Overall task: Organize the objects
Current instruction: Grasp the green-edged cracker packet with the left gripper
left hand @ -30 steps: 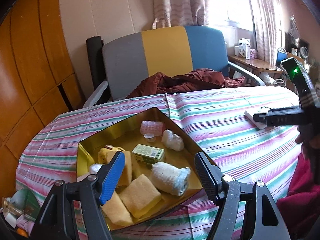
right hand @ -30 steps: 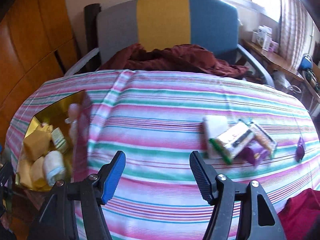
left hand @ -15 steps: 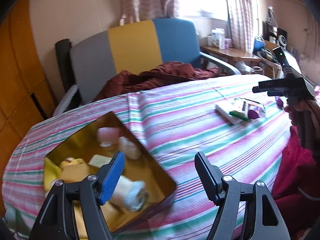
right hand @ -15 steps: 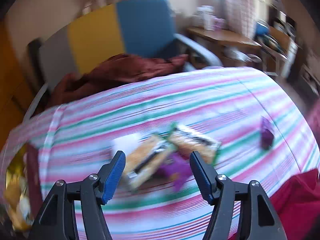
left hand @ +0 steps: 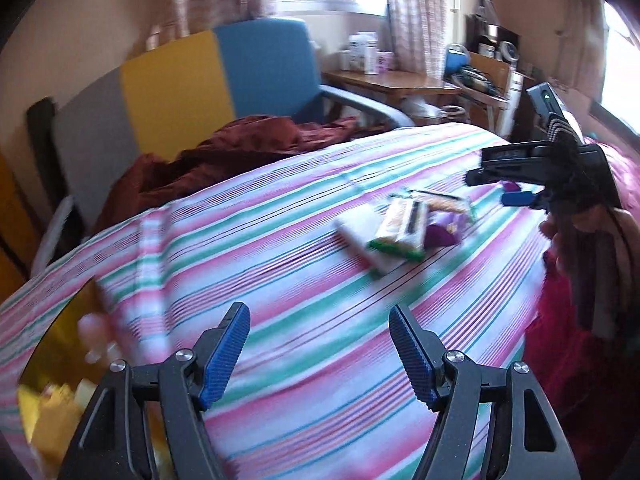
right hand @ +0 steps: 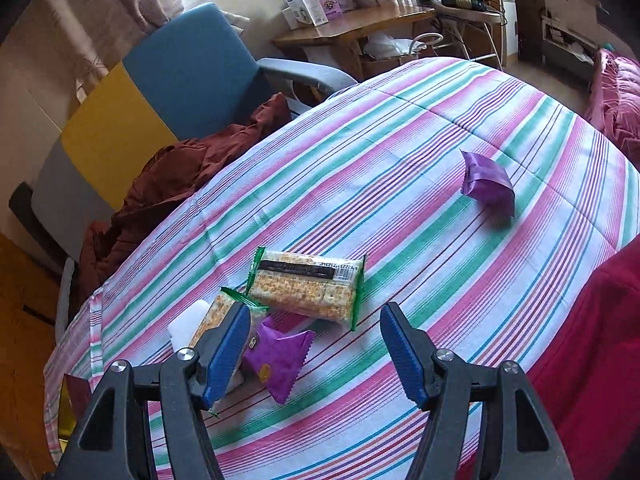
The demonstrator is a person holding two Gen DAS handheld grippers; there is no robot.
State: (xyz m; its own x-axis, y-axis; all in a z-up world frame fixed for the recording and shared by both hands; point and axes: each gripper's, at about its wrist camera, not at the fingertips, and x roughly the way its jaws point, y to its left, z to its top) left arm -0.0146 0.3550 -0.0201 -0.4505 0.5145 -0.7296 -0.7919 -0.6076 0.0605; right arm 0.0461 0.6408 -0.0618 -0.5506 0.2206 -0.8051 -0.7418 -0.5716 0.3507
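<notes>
Striped cloth [right hand: 400, 128] covers the table; on it a cracker packet [right hand: 308, 284] lies against a second packet [right hand: 212, 320], a white bar [right hand: 186, 322] and a purple pouch [right hand: 280, 354], another purple pouch [right hand: 486, 184] well apart. Right gripper [right hand: 316, 350] hangs above the pile, jaws spread, empty. Left gripper [left hand: 320, 350] likewise spread and empty over bare cloth, gold tin [left hand: 56, 344] at its left.

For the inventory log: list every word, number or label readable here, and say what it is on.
Nothing reads clearly enough to quote.
Cracker packet: an upside-down row of digits along one edge, too small to read; the print on the black band is blurred.
Near purple sachet: a round logo, unreadable.
Boxes on the desk: print too small to read.
</notes>
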